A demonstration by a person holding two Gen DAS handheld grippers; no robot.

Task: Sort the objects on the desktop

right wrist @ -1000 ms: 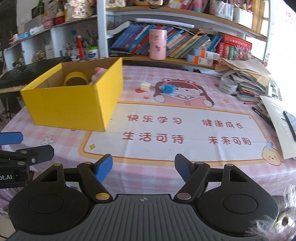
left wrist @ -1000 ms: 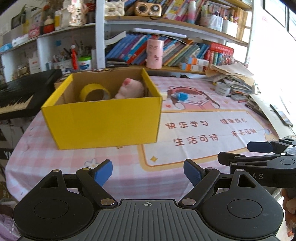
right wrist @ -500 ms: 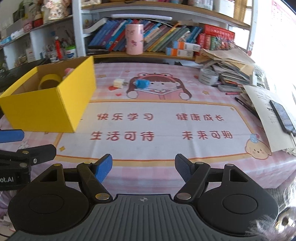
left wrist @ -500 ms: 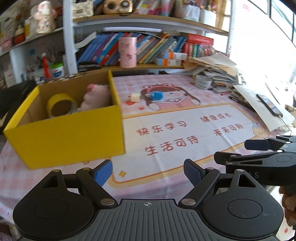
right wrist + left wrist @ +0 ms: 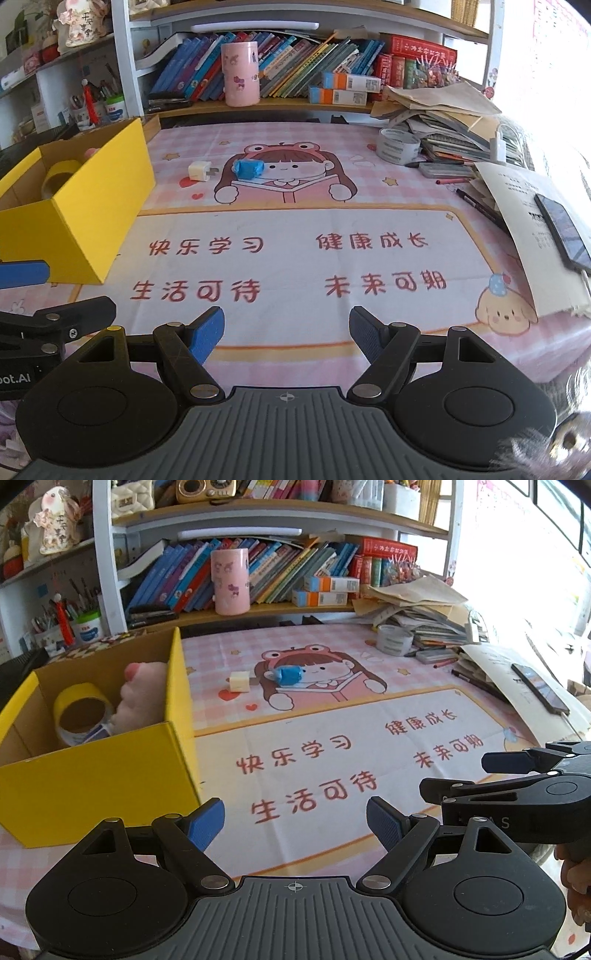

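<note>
Left gripper [image 5: 294, 823]: wide open, nothing in it, hanging low over the near edge of the mat, just right of the yellow box [image 5: 110, 786].
Right gripper [image 5: 287, 336]: also spread wide and empty, parked at the near edge, roughly level with the left one.
Stuff left to sort: a small white charger plug [image 5: 200, 171] and a crumpled blue wrapper [image 5: 249, 168], sitting close together but not touching, far side of the mat, right on the cartoon girl's hat.
Yellow box contents: a roll of yellow tape [image 5: 82, 713] lying on its side and a pink plush toy [image 5: 142, 694] leaning into the right-hand wall. Plenty of free room toward the near end, looks like.
Step in hand: probably a reach for one of those two small bits; neither gripper has committed yet.
How to do it well: go for the plug with the left gripper since it's the one nearer the box, come down with the fingers either side of the flat faces, not the prongs. The wrapper is squishy, so close gently and low.
Other clutter: grey tape roll [image 5: 398, 146], pens and a paper pile [image 5: 436, 114] off to the right. Can't tell if those count.
</note>
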